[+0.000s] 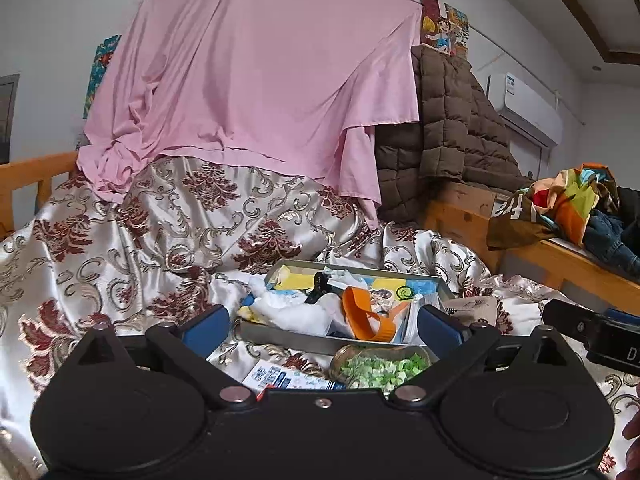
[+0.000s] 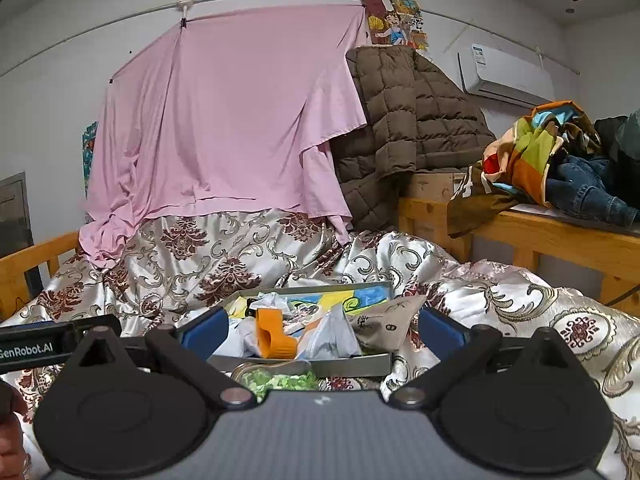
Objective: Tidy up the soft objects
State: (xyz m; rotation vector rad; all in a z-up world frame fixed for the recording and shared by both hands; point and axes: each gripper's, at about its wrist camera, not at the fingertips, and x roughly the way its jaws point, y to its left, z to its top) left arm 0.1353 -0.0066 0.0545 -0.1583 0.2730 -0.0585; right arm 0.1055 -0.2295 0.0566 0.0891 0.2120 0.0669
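Observation:
A grey metal tray [image 1: 280, 336] lies on the patterned satin bedspread [image 1: 120, 240]. It holds soft items: white cloth [image 1: 296, 308], an orange strap [image 1: 360, 316] and a black piece [image 1: 320, 284]. My left gripper [image 1: 322, 330] hovers in front of the tray, open wide, with nothing pressed between its blue pads [image 1: 204, 330]. In the right wrist view my right gripper [image 2: 322, 332] is also open before the tray [image 2: 352, 364], facing the orange strap [image 2: 272, 336], a pale packet [image 2: 336, 336] and a beige pouch [image 2: 384, 324].
A jar of green bits [image 1: 380, 366] and a leaflet [image 1: 280, 378] lie just in front of the tray. Behind hang a pink sheet [image 1: 256, 80] and a brown quilted jacket [image 1: 452, 120]. A wooden shelf [image 2: 560, 236] on the right carries piled clothes [image 2: 552, 156].

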